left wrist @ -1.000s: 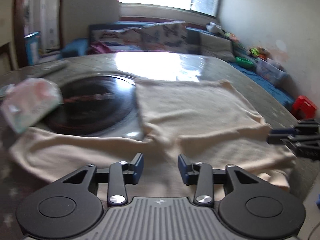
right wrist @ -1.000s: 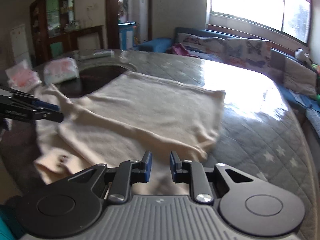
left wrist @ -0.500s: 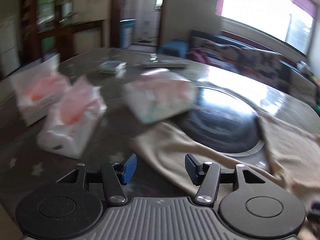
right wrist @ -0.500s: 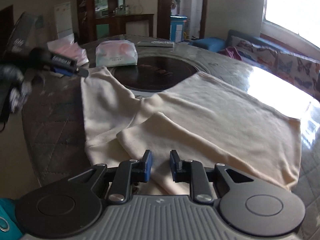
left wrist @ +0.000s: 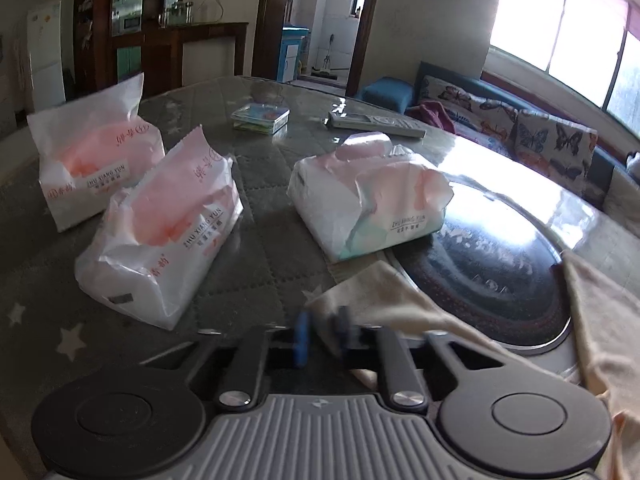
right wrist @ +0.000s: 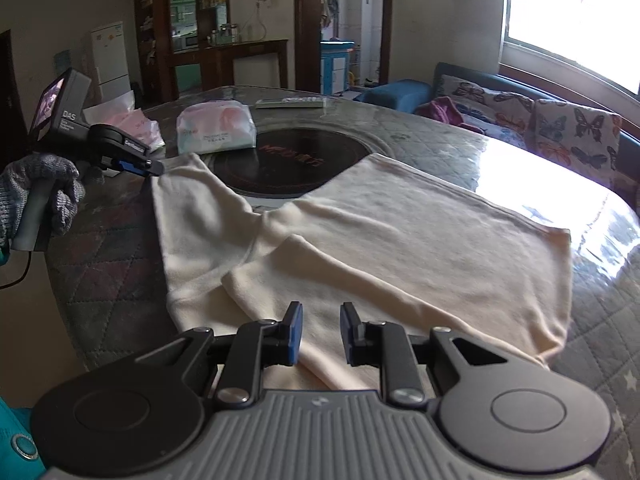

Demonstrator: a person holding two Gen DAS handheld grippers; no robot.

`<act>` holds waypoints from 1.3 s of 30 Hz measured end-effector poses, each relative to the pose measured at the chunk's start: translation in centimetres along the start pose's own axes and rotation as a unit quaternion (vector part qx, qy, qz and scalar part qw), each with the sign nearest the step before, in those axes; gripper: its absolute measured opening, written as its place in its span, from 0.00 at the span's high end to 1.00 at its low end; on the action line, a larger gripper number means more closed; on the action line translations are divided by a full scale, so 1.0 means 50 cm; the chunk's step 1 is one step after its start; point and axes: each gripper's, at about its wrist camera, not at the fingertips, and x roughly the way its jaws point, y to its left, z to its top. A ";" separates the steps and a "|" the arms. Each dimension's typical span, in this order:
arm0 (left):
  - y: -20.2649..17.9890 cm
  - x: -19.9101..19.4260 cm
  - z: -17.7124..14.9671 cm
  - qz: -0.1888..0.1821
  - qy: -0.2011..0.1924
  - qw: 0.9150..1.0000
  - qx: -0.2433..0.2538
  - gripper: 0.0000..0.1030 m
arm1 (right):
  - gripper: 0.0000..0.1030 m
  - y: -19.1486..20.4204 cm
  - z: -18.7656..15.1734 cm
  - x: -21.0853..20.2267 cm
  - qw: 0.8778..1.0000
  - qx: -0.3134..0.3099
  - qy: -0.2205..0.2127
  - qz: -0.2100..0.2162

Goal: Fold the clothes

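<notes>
A cream sweater (right wrist: 360, 236) lies flat on the round table, one sleeve folded across its body and the other sleeve (right wrist: 188, 200) stretched to the left. My left gripper (left wrist: 322, 336) is closing on the cuff (left wrist: 360, 292) of that sleeve; its fingers are blurred and nearly together. In the right wrist view the left gripper (right wrist: 154, 168) sits at the sleeve's far corner, held by a gloved hand. My right gripper (right wrist: 320, 334) is open and empty, just above the near edge of the sweater.
Three tissue packs (left wrist: 156, 232) (left wrist: 96, 160) (left wrist: 368, 200) lie on the table to the left of the sleeve. A dark round hotplate (left wrist: 488, 280) sits mid-table. A remote (left wrist: 374, 122) and a small tin (left wrist: 260, 118) lie further back. A sofa (right wrist: 532, 120) stands behind.
My left gripper swung left from the sweater's middle to the sleeve cuff, and its fingers have closed in on it. My right gripper opened a little and stayed at the near edge.
</notes>
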 end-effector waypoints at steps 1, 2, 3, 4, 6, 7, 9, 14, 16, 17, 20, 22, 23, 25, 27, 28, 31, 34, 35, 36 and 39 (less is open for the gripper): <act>-0.002 -0.004 0.003 -0.005 -0.007 1.000 -0.002 0.95 | 0.81 -0.004 -0.002 -0.003 1.000 0.004 -0.001 -0.002; -0.008 -0.013 0.004 -0.012 -0.015 1.000 0.000 0.95 | 0.81 -0.007 -0.005 -0.007 1.000 0.008 -0.003 -0.004; -0.013 -0.023 0.006 -0.019 -0.024 1.000 0.002 0.95 | 0.81 -0.011 -0.007 -0.012 1.000 0.012 -0.005 -0.006; -0.023 -0.036 0.010 -0.035 -0.030 0.999 0.003 0.95 | 0.81 -0.016 -0.008 -0.017 1.000 0.016 -0.008 -0.009; -0.046 -0.064 0.018 -0.071 -0.040 0.997 0.007 0.95 | 0.81 -0.025 -0.011 -0.028 0.999 0.026 -0.014 -0.015; -0.062 -0.080 0.022 -0.092 -0.043 0.995 0.013 0.95 | 0.81 -0.030 -0.013 -0.033 0.999 0.032 -0.017 -0.018; -0.102 -0.112 0.027 -0.139 -0.050 0.989 0.028 0.95 | 0.81 -0.044 -0.018 -0.047 0.998 0.044 -0.025 -0.028; -0.219 -0.179 0.020 -0.260 -0.044 0.961 0.078 0.95 | 0.81 -0.079 -0.034 -0.077 0.995 0.076 -0.042 -0.051; -0.269 -0.197 0.008 -0.305 -0.033 0.947 0.095 0.95 | 0.81 -0.094 -0.042 -0.088 0.993 0.090 -0.046 -0.060; -0.292 -0.203 -0.001 -0.325 -0.025 0.939 0.105 0.95 | 0.81 -0.104 -0.049 -0.097 0.992 0.099 -0.048 -0.066; -0.360 -0.215 -0.031 -0.371 -0.007 0.918 0.137 0.95 | 0.81 -0.124 -0.067 -0.112 0.989 0.116 -0.050 -0.081; -0.399 -0.217 -0.053 -0.390 0.006 0.907 0.157 0.95 | 0.81 -0.137 -0.080 -0.121 0.987 0.127 -0.049 -0.088; -0.415 -0.216 -0.064 -0.400 0.015 0.902 0.163 0.95 | 0.81 -0.143 -0.085 -0.124 0.986 0.133 -0.048 -0.090; -0.441 -0.214 -0.088 -0.416 0.028 0.890 0.182 0.95 | 0.81 -0.151 -0.094 -0.128 0.984 0.142 -0.046 -0.093; -0.461 -0.212 -0.115 -0.422 0.041 0.881 0.209 0.95 | 0.81 -0.159 -0.103 -0.131 0.983 0.149 -0.044 -0.098; -0.467 -0.208 -0.127 -0.423 0.050 0.879 0.215 0.94 | 0.81 -0.160 -0.104 -0.131 0.983 0.150 -0.043 -0.099; -0.474 -0.204 -0.155 -0.429 0.074 0.869 0.234 0.90 | 0.81 -0.166 -0.108 -0.134 0.982 0.156 -0.043 -0.101; -0.463 -0.203 -0.171 -0.426 0.083 0.866 0.248 0.82 | 0.81 -0.165 -0.102 -0.135 0.981 0.157 -0.047 -0.101; -0.455 -0.201 -0.172 -0.424 0.085 0.867 0.248 0.80 | 0.81 -0.165 -0.099 -0.135 0.981 0.158 -0.048 -0.099; -0.446 -0.198 -0.169 -0.421 0.085 0.869 0.246 0.69 | 0.81 -0.165 -0.096 -0.133 0.981 0.159 -0.048 -0.096; -0.419 -0.185 -0.160 -0.408 0.079 0.877 0.241 0.62 | 0.81 -0.163 -0.089 -0.122 0.982 0.162 -0.044 -0.086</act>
